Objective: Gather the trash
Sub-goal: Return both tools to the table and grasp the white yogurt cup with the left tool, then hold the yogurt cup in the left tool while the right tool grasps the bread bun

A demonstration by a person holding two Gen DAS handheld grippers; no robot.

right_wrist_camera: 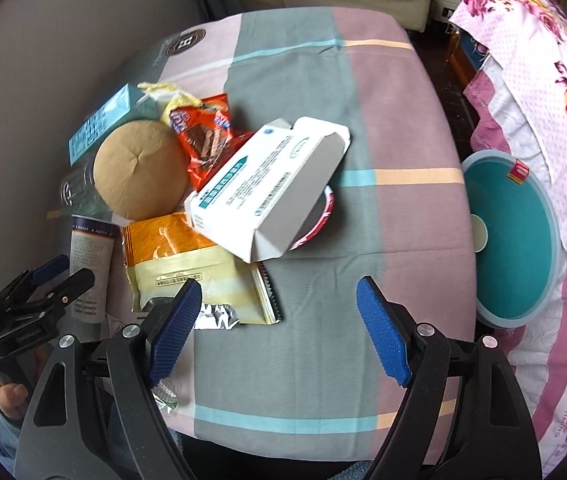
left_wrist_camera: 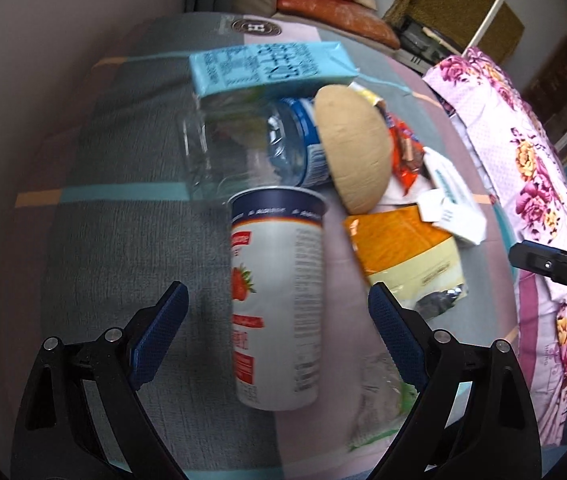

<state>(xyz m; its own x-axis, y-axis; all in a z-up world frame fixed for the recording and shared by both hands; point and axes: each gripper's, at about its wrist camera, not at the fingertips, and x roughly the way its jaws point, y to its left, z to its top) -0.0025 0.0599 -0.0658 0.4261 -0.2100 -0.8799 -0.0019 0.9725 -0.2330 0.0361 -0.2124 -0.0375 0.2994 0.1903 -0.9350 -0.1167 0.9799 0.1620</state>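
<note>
A pile of trash lies on a table with a striped cloth (right_wrist_camera: pixel 303 340). My left gripper (left_wrist_camera: pixel 279 308) is open, its fingers on either side of a strawberry yogurt cup (left_wrist_camera: pixel 277 300) lying on its side, also in the right wrist view (right_wrist_camera: pixel 93 268). Behind the cup are a clear plastic bottle (left_wrist_camera: pixel 243 148), a blue carton (left_wrist_camera: pixel 267 66), a tan round paper lid (left_wrist_camera: pixel 353 148), an orange-yellow snack bag (left_wrist_camera: pixel 403 252) and a white box (left_wrist_camera: pixel 451 204). My right gripper (right_wrist_camera: pixel 279 308) is open and empty above bare cloth, near the snack bag (right_wrist_camera: pixel 187 264) and white box (right_wrist_camera: pixel 267 184).
A teal bin with a grey rim (right_wrist_camera: pixel 515 240) stands right of the table, against a floral quilt (right_wrist_camera: pixel 555 92). An orange wrapper (right_wrist_camera: pixel 203 136) and a red-rimmed lid (right_wrist_camera: pixel 315 220) lie in the pile. A crumpled clear wrapper (left_wrist_camera: pixel 379 396) lies by my left gripper. A wall runs along the left.
</note>
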